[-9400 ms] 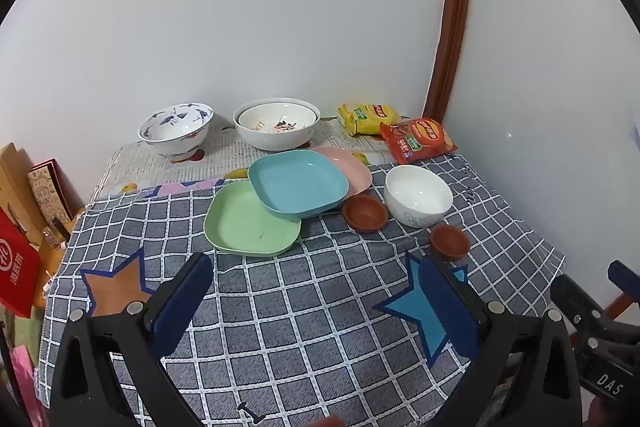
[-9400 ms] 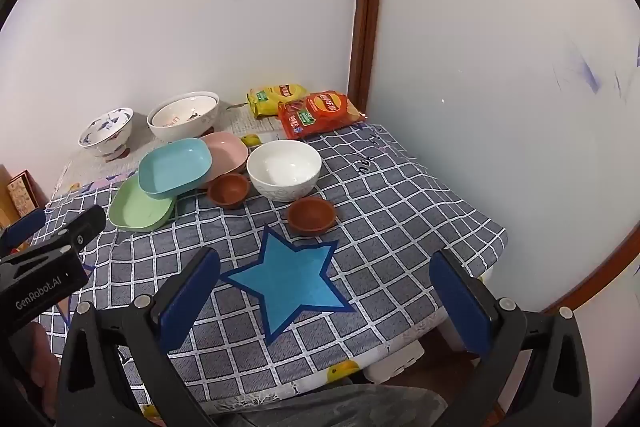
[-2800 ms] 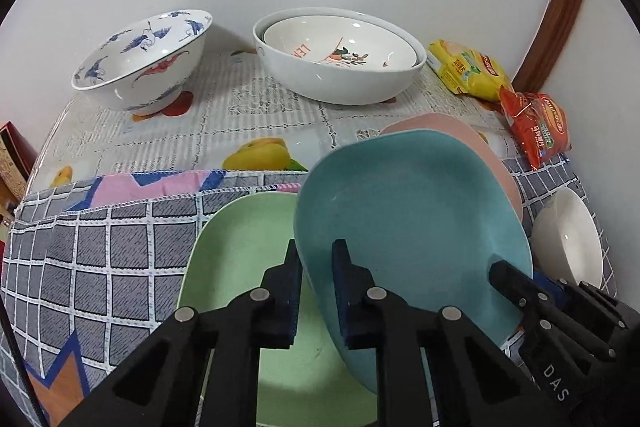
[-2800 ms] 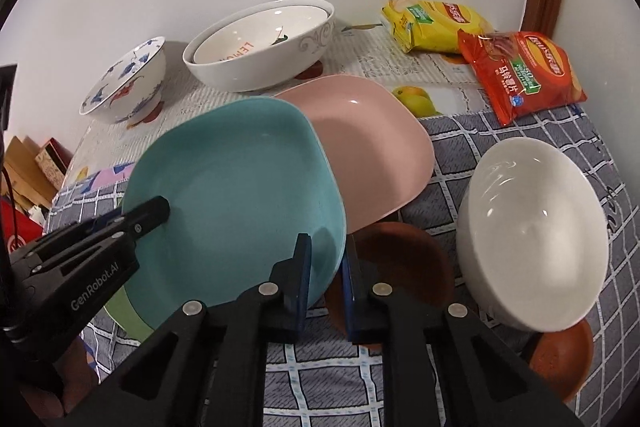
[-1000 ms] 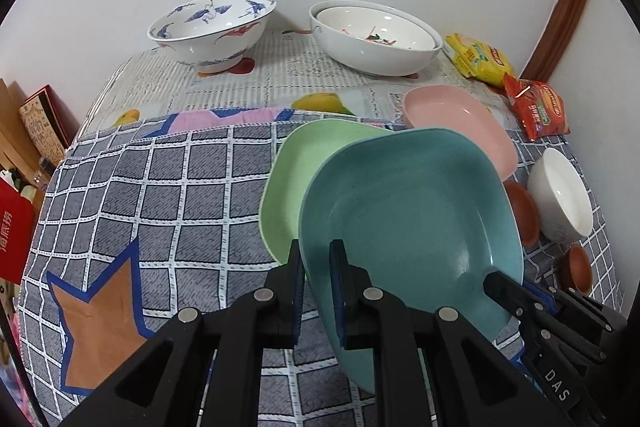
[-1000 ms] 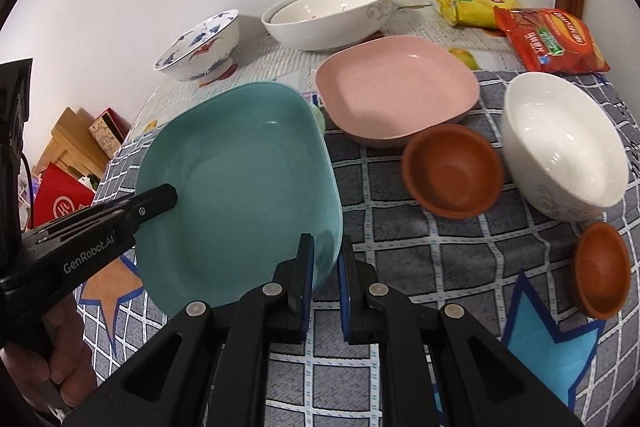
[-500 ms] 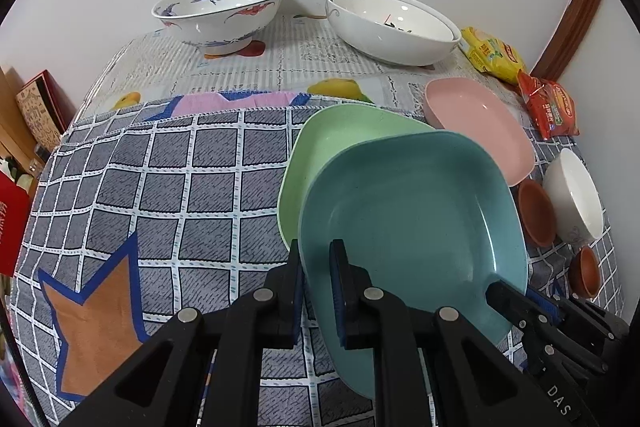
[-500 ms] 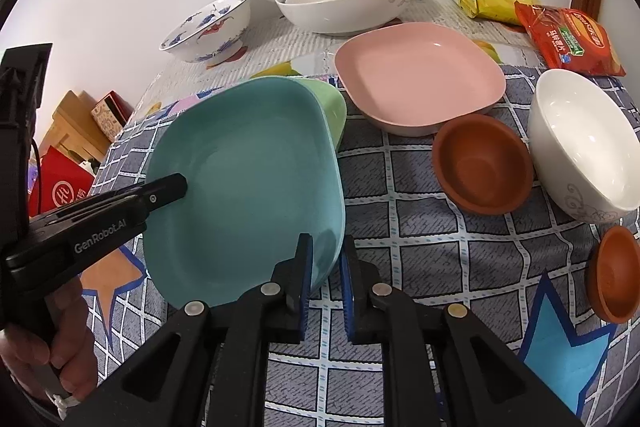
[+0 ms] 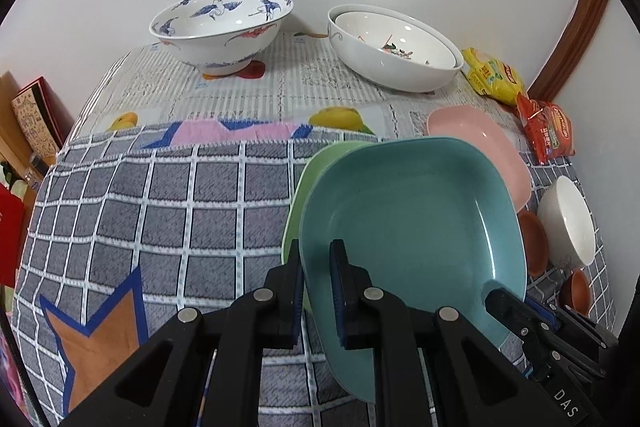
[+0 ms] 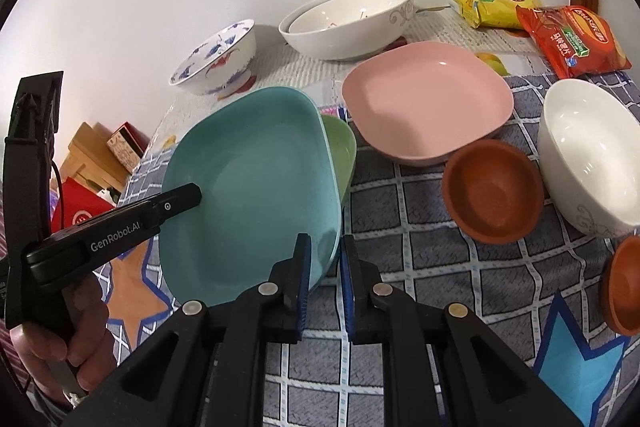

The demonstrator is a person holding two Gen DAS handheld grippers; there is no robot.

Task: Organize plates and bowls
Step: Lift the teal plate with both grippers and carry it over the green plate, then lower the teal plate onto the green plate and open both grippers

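Note:
A teal square plate [image 9: 416, 219] [image 10: 248, 187] hangs tilted above the checked cloth, held from two sides. My left gripper [image 9: 318, 251] is shut on its near left rim. My right gripper [image 10: 324, 247] is shut on its near right rim. Each gripper shows in the other's view: the left gripper [image 10: 188, 197] and the right gripper [image 9: 500, 297]. A green plate [image 9: 316, 167] [image 10: 340, 151] lies mostly hidden behind the teal one. The pink plate [image 9: 476, 135] [image 10: 424, 99] lies further right on the table.
A white bowl [image 10: 588, 151] and two small brown bowls [image 10: 492, 191] [image 10: 624, 283] stand at the right. At the back are a blue-patterned bowl [image 9: 220, 27], nested white bowls [image 9: 392, 47] and snack bags [image 10: 572, 39]. Boxes [image 9: 32, 123] stand beyond the table's left edge.
The teal plate has shifted left, away from the pink plate, with both grippers still clamped on it. More of the green plate shows past its far edge.

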